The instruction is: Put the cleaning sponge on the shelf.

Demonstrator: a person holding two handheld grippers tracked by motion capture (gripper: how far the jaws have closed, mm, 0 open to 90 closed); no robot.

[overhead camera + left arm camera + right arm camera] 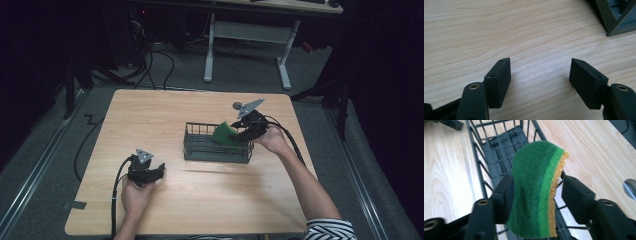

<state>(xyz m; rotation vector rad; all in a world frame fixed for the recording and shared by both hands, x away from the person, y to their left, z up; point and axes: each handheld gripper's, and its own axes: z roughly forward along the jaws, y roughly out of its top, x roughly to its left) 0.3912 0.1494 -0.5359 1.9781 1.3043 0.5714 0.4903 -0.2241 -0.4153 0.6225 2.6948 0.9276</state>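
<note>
Black jaws of the left gripper (pixel 159 172) stand wide apart and hold nothing, resting low over bare pale wooden table (pixel 150 115) near the person's side, well away from the work. Farther across the table, toward its right half, the right gripper (pixel 239 131) reaches over the right end of a dark wire basket (pixel 200 150). A sponge (pixel 535 190) sits between its jaws: the left jaw is against the green face, while the right jaw stands just off the yellow edge with a sliver of gap showing, so the jaws are about half open and I cannot tell whether they truly pinch it. The sponge stands on end, its long axis running up and away from the gripper, slightly bowed, above the basket's end rim rather than down inside. It has a dark green scouring face, a brighter green band, and a yellow-orange foam backing. The basket's long trough stretches straight ahead, beyond the sponge.
</note>
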